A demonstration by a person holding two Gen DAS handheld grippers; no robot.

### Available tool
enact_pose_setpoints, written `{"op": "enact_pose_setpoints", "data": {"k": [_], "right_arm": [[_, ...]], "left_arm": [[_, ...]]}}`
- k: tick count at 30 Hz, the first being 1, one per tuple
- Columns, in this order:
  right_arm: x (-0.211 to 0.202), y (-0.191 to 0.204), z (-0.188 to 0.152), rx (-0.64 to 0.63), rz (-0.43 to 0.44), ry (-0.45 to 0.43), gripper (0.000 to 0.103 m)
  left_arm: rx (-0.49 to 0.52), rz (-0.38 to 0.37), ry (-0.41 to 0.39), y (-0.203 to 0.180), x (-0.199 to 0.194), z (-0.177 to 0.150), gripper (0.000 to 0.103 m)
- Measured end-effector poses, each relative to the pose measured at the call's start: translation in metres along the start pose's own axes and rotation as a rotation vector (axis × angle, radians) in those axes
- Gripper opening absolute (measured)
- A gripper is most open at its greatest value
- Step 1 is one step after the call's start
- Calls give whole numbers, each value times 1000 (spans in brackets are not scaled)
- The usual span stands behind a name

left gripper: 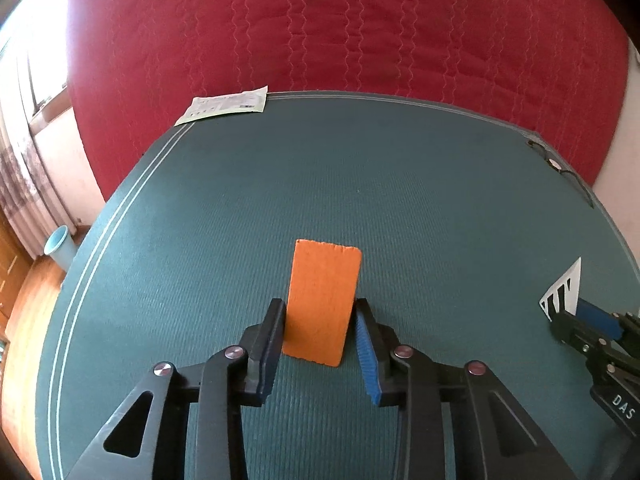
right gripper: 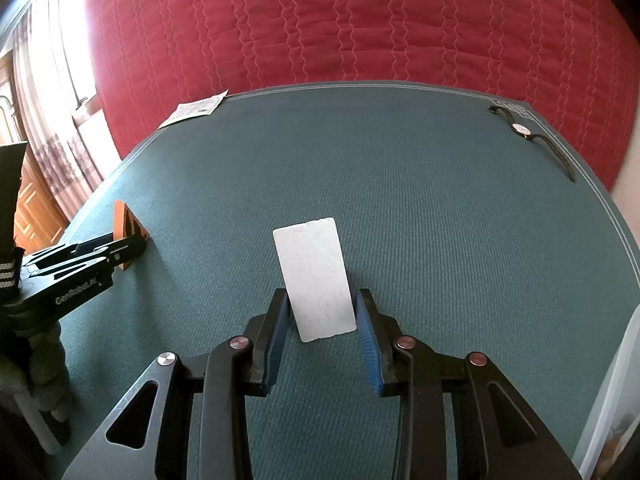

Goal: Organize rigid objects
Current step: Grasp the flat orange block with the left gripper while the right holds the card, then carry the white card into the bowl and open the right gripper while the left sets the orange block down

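Note:
An orange flat block (left gripper: 322,300) sits between the blue-padded fingers of my left gripper (left gripper: 320,312), which is shut on its near end over the green mat (left gripper: 420,208). A white flat block (right gripper: 314,278) sits between the fingers of my right gripper (right gripper: 322,304), which is shut on its near end. In the right wrist view the left gripper (right gripper: 128,246) shows at the left with the orange block (right gripper: 122,220) seen edge-on. In the left wrist view the right gripper (left gripper: 576,316) shows at the right edge with the white block (left gripper: 564,292).
A wristwatch (right gripper: 524,130) lies at the mat's far right corner. A paper packet (left gripper: 224,106) lies at the far left corner. A red quilted cover (left gripper: 340,28) rises behind the mat. A light blue cup (left gripper: 60,246) stands off the left edge. A clear container edge (right gripper: 616,392) is at lower right.

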State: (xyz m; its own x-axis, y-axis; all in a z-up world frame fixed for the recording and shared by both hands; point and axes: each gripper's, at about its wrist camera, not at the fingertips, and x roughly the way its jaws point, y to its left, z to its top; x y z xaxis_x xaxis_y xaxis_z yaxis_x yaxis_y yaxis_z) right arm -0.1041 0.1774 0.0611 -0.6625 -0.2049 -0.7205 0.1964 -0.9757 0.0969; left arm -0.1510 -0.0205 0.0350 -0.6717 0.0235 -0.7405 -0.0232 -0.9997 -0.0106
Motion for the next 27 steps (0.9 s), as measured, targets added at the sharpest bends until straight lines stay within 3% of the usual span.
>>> {"op": "enact_pose_setpoints", "data": {"k": [11,18,27], "right_arm": [[-1,1,0,-1,-1,0,35],[2,4,4,-24,-16,6,42],[10,7,11,-19,-40,5,40]], "left_arm": [[-13,-7,-4,1,0,-1,36],[-17,-9,-5,2,0,-2,36],[-20,-9,-6,2,0,-2,36]]}}
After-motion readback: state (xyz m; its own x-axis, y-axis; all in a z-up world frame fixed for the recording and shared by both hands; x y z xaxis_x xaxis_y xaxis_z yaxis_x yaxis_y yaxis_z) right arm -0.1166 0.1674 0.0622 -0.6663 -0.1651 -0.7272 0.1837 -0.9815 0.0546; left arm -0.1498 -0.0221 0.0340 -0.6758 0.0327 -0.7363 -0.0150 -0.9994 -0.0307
